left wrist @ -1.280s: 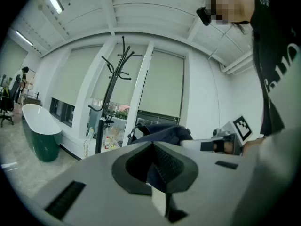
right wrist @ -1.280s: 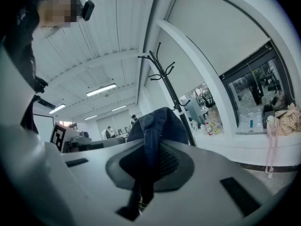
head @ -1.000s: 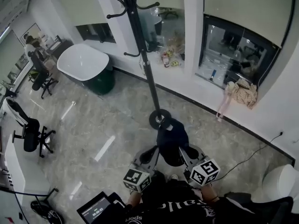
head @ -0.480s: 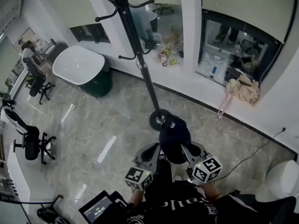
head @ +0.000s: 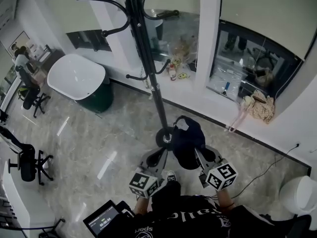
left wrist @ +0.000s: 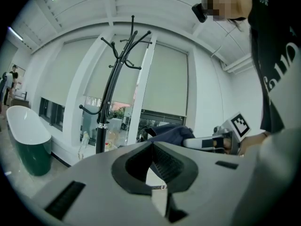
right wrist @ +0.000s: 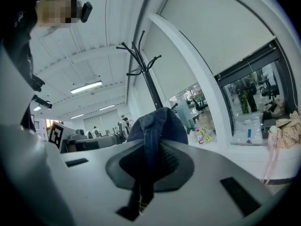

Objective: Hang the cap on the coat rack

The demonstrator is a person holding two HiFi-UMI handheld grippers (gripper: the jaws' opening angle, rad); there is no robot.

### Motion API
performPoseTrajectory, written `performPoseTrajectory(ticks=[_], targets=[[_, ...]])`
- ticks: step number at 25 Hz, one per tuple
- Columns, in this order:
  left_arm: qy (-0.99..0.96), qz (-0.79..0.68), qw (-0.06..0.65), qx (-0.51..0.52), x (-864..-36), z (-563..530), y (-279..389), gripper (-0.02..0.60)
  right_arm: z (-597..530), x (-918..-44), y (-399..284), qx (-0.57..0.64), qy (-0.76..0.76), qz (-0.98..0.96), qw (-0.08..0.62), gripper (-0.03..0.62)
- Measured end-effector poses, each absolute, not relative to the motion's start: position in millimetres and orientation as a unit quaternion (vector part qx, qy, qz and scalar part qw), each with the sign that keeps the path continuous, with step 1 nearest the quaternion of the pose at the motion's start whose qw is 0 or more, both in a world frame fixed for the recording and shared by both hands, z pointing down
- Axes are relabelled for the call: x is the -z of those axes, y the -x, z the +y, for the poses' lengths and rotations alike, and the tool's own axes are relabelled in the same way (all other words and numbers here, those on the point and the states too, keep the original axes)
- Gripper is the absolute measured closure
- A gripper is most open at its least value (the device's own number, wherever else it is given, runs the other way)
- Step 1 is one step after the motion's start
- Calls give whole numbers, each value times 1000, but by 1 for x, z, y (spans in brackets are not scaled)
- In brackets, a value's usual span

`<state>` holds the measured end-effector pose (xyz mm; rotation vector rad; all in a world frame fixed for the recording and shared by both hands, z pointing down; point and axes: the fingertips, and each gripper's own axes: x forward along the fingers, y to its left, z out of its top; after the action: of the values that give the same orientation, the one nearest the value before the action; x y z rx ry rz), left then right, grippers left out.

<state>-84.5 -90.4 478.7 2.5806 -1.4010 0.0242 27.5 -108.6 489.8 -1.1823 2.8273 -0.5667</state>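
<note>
The cap (head: 188, 139), pinched by its edge in the right gripper's (head: 199, 152) closed jaws, hangs just beside the rack's (head: 150, 73) pole, well under its hooks, seemingly for lifting on; the left gripper (head: 162, 156) alongside is closed, empty.

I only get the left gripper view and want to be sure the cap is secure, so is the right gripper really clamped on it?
Observer: Yes, the right gripper view shows the right gripper shut on the cap, its dark fabric pinched.
Operator: Where's the rack's base? My gripper hides the floor.
Observer: In the head view the round base of the coat rack shows just left of the cap.
</note>
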Motion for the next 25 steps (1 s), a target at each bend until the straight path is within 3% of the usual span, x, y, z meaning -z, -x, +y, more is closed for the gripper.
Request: performPoseTrajectory(ticks=[13, 25], targets=[[-893, -439, 95, 6, -469, -185, 126, 578, -225, -463, -11, 146, 436, 887, 29, 563], [-878, -467, 104, 4, -473, -221, 130, 577, -343, -424, -8, 109, 400, 909, 46, 563]])
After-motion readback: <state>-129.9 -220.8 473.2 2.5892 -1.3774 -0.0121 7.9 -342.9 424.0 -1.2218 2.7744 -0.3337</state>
